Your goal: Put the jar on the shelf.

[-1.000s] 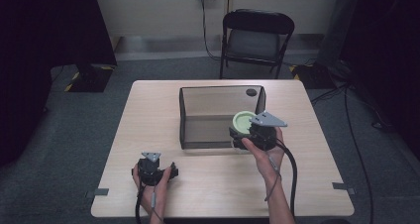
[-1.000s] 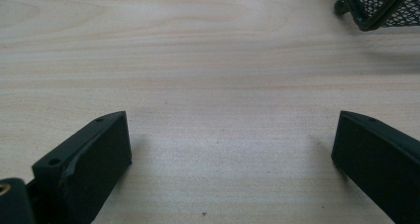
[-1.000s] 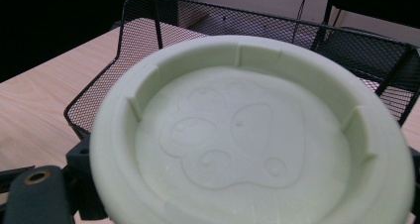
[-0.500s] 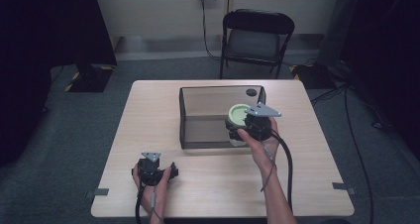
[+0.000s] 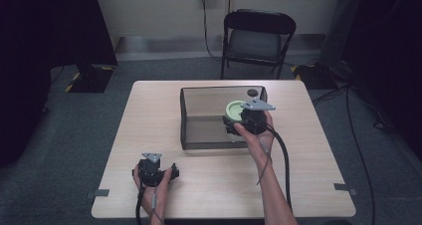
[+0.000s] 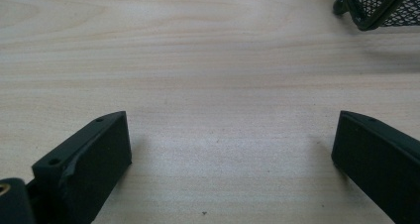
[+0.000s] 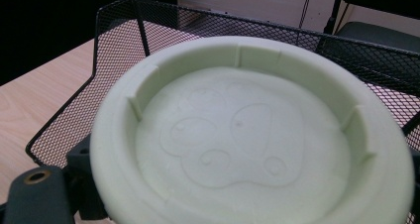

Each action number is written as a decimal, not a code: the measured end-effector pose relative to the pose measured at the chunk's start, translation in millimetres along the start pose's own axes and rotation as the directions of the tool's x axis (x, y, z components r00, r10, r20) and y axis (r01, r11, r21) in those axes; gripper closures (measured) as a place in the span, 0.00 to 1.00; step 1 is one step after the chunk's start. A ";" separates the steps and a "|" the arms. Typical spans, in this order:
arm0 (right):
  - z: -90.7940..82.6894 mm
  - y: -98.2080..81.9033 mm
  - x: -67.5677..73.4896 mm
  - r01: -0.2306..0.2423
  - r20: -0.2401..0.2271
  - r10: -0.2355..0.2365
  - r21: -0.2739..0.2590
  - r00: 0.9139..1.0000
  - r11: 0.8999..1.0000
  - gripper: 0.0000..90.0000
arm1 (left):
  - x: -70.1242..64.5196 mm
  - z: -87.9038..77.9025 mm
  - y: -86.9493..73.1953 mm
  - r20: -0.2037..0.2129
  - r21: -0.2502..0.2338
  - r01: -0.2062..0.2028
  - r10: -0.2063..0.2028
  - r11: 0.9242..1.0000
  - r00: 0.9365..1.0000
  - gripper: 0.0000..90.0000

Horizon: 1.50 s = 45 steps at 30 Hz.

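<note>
The table (image 5: 214,185) carries a black wire-mesh basket (image 5: 199,130) that stands toward the far edge, slightly right of centre. A small dark round object (image 5: 253,92) sits at the basket's far right corner; its exact nature cannot be determined. The right gripper (image 5: 238,119) is held above the right half of the basket, with the person's right hand (image 5: 254,135) wrapped around its body. Its fingers are closed on a pale green disc (image 7: 247,135), which is above the basket interior and apart from the mesh floor. In the right gripper view the disc lies roughly level, with a raised rim notched at intervals and a paw-print relief in its recessed centre, and the basket rim runs behind it. The left gripper (image 5: 171,171) rests near the table's near left corner, well apart from the basket, and its fingers (image 6: 84,164) are spread wide over bare wood, holding nothing. One basket corner (image 6: 376,6) with its foot appears at the top right of the left gripper view.
</note>
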State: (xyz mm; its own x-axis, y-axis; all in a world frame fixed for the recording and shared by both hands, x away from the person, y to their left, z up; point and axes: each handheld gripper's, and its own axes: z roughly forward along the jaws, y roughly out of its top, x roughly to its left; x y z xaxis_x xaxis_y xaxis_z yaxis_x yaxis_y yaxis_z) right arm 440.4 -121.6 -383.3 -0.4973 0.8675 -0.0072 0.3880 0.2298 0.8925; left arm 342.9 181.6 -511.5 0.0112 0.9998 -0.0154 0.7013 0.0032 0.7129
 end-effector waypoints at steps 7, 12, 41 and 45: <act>14.0 6.7 -4.1 -0.003 0.002 0.003 0.019 1.000 1.000 0.13 | 0.0 0.0 0.0 0.000 0.000 0.000 0.000 1.000 1.000 0.02; 22.7 6.1 -6.5 -0.009 0.004 0.009 0.034 1.000 0.999 0.13 | 0.2 0.0 0.0 0.002 0.000 -0.001 0.001 1.000 1.000 0.02; 63.8 -17.3 -13.8 -0.030 0.009 0.029 0.082 1.000 0.996 0.13 | 0.6 -0.2 -0.2 0.007 0.001 -0.004 0.004 1.000 1.000 0.01; 63.7 -17.5 -13.6 -0.026 0.010 0.025 0.084 1.000 0.996 0.13 | 0.6 -0.1 -0.3 0.006 0.000 -0.004 0.004 1.000 1.000 0.01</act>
State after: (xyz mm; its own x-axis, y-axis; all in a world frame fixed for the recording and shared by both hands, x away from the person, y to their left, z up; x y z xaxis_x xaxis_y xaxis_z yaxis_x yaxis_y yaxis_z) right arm 489.8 -109.3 -427.6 -0.4793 0.8776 0.0108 0.4646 0.2433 0.8514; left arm 342.6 182.1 -511.7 0.0185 0.9997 -0.0165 0.7009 -0.0012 0.7133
